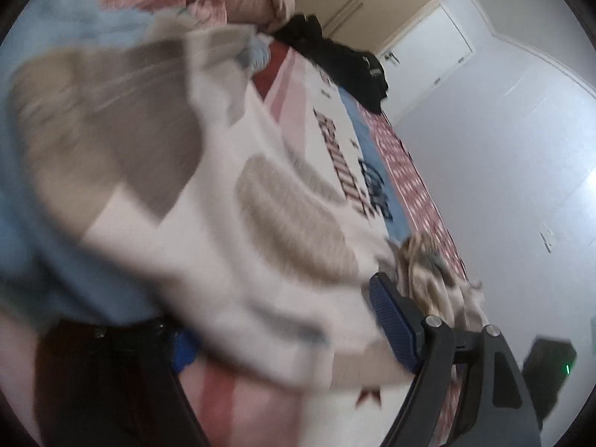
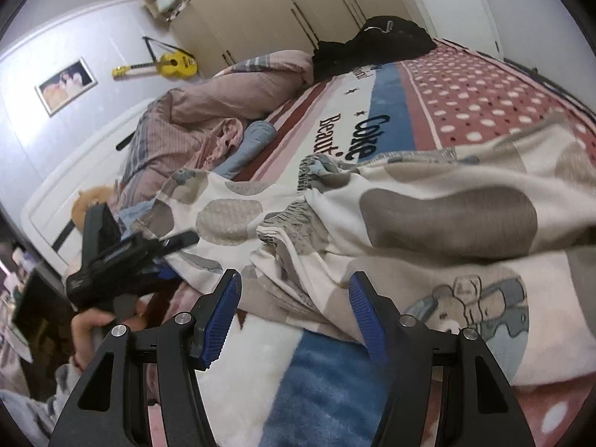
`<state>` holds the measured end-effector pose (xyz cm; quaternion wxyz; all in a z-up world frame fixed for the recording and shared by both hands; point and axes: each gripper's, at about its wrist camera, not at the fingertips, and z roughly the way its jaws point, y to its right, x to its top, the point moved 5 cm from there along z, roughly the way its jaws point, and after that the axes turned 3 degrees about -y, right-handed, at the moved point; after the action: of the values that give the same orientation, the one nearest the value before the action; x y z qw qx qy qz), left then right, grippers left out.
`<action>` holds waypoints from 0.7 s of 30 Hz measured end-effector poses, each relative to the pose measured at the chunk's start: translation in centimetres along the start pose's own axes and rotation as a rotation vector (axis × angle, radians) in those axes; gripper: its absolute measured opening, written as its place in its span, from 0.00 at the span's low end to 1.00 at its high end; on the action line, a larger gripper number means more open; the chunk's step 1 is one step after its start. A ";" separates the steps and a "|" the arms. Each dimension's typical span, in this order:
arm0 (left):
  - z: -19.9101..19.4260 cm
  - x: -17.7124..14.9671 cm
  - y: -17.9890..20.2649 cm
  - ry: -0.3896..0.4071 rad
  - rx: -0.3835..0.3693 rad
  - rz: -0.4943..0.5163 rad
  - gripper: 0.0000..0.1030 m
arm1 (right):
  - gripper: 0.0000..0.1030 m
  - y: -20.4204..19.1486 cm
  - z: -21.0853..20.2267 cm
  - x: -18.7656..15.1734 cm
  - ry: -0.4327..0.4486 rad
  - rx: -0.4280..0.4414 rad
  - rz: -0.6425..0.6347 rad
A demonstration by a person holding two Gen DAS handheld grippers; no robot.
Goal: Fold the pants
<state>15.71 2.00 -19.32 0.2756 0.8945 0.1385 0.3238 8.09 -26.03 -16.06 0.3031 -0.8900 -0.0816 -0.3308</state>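
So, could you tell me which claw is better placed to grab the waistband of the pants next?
The right claw: it stands open right before the gathered waistband. The left claw sits off at the pants' edge.

My right gripper (image 2: 294, 313) has a matte black frame with two angled arms, each with a triangular cut-out. Round silver screws sit at the arm joints. Its fingers (image 2: 219, 316) carry blue ribbed pads. My left gripper (image 2: 123, 257), seen from the right wrist view, has the same black body with blue showing at the fingers. My left hand (image 2: 89, 326) shows a red cord at the wrist and a pale printed sleeve.
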 end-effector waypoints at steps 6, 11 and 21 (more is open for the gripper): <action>1.2 2.6 -0.4 0.115 0.082 -0.123 0.35 | 0.55 0.6 0.0 -0.7 0.015 0.032 0.027; -0.2 3.7 1.1 0.193 0.103 -0.084 0.05 | 0.55 0.8 -0.5 -0.9 0.029 0.042 0.034; -3.6 1.2 19.8 0.303 0.026 0.581 0.04 | 0.56 3.1 -3.5 -0.4 0.104 0.027 0.071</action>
<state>15.67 -12.04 -4.89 0.1367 0.8416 -0.0788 0.5165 6.94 -30.56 -15.69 0.3305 -0.8697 -0.0387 -0.3645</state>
